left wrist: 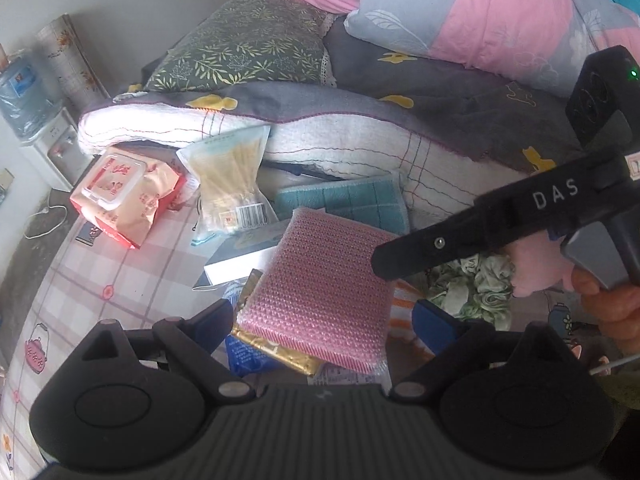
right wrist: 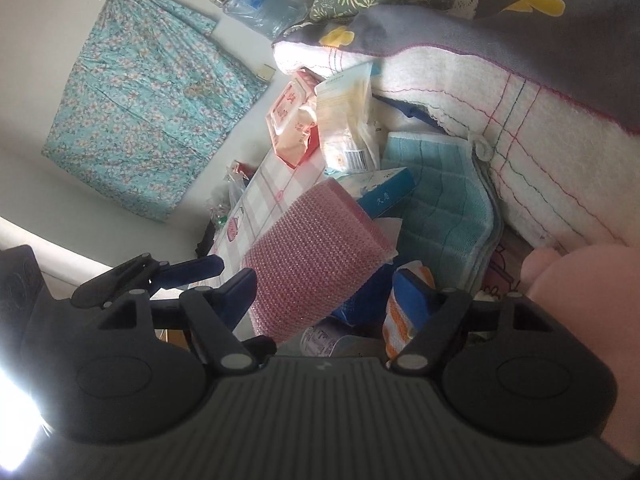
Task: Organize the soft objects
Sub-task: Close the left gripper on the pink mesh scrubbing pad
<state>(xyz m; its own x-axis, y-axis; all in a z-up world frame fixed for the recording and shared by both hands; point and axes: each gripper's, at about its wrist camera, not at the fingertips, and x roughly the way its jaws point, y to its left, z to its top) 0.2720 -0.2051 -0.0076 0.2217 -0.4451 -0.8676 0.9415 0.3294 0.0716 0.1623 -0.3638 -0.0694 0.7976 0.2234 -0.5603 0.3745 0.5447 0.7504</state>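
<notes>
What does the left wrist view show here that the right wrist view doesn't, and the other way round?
Only the left wrist view: the water dispenser, the pink-and-blue quilt, a gold packet under the sponge, and the hand holding the right gripper. Only the right wrist view: a teal floral cloth on the wall. Both: the pink sponge, teal towel, wipes pack, cotton swab bag, open left gripper.
</notes>
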